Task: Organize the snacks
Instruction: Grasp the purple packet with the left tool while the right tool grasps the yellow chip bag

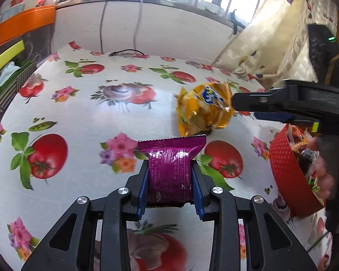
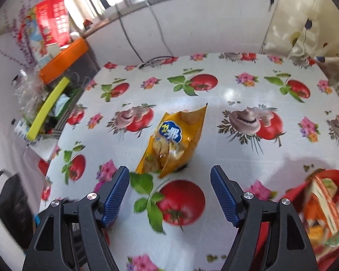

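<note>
Left tool [image 1: 170, 176]: we are clamping the purple snack packet [image 1: 170, 169] above the bench [image 1: 83, 113].
Right tool [image 2: 170, 194]: we are holding it spread wide, empty.
Yellow chip bag [image 2: 174, 142]: lying on the bench, just ahead.

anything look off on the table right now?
Only the yellow chip bag: crumpled, top corner sticking up, lying loose on the tablecloth outside the red basket. Nothing spilled or torn that I can see.
</note>
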Motion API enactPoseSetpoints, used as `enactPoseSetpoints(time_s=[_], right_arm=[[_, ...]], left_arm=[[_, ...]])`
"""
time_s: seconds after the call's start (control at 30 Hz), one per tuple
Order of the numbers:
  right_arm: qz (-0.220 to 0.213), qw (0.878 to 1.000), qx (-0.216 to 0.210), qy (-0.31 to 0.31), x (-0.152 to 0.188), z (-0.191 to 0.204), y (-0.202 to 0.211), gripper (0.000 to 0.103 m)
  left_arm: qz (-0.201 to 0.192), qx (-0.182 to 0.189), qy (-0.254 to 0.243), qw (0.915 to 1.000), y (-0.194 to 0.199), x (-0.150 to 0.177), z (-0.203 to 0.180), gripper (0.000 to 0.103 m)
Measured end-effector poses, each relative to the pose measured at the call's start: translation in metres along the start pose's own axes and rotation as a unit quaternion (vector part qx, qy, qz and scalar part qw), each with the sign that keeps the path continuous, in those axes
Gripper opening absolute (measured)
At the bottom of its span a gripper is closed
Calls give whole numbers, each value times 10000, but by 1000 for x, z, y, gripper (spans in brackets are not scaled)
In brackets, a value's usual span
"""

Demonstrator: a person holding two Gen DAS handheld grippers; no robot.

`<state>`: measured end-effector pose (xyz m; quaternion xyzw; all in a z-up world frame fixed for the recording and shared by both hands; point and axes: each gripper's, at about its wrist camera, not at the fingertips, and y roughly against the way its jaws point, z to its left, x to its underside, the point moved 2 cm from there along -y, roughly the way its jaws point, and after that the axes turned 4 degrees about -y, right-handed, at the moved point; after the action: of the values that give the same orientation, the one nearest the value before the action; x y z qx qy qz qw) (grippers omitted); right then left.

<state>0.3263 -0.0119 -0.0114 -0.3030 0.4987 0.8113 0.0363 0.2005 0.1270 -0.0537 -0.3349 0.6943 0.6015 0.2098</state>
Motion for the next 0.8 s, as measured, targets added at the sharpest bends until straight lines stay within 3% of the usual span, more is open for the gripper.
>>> enactPoseSetpoints(time_s=[0.57,0.6,0.63,0.8], right_arm=[[416,9954,-179,-844,-30,-14,-64,77],[500,9945,-190,-900,-29,-14,-67,75],[584,9935,-225,-948,-28,-14,-69,63],[594,9935,-283,-933,-24,-10,-65,40]], left_arm=[[-22,93,164,9998,1,-1,12,35],[-13,83,168,9998,1,-1,12,35],[-7,71,169,9998,0,-1,13,35],[60,-46,203,9998,-2,1,15,35]])
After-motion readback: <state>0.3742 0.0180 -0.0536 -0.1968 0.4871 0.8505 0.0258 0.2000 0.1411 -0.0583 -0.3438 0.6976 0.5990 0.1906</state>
